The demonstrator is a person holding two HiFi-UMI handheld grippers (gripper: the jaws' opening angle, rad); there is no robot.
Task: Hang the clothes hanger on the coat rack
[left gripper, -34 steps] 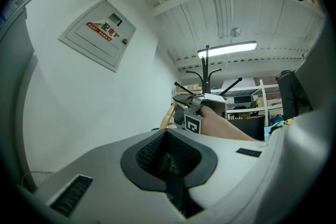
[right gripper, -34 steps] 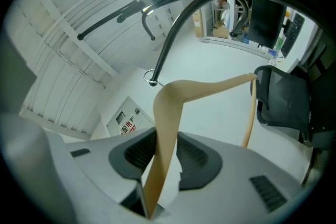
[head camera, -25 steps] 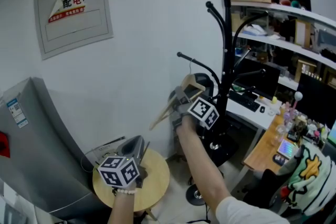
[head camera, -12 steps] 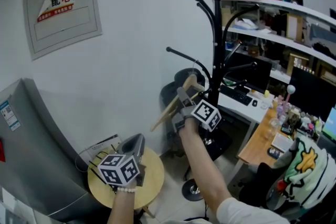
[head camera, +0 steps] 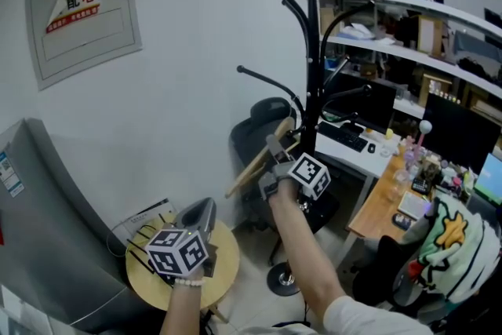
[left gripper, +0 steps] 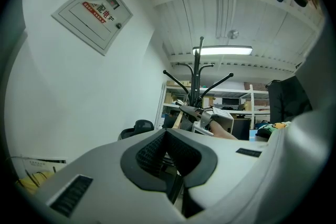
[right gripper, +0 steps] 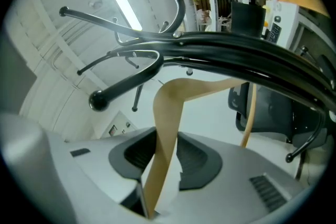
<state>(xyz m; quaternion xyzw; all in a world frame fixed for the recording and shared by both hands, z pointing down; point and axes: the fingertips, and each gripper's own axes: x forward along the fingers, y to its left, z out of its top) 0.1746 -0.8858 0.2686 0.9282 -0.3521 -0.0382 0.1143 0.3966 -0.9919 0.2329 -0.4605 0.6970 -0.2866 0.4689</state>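
At centre of head view: wooden clothes hanger (head camera: 252,170) held up tilted by right gripper (head camera: 271,159), just beside trunk of black coat rack (head camera: 312,51). Left gripper (head camera: 201,213) held low over far edge of round tabletop (head camera: 226,269).
Left gripper view: jaws pressed together, nothing between.
Right gripper view: jaws clamped on hanger arm. Wire hook seen just beside rack branch, contact not determinable.

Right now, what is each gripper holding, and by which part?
Right gripper grips the wooden hanger by one sloping arm; left gripper holds nothing.
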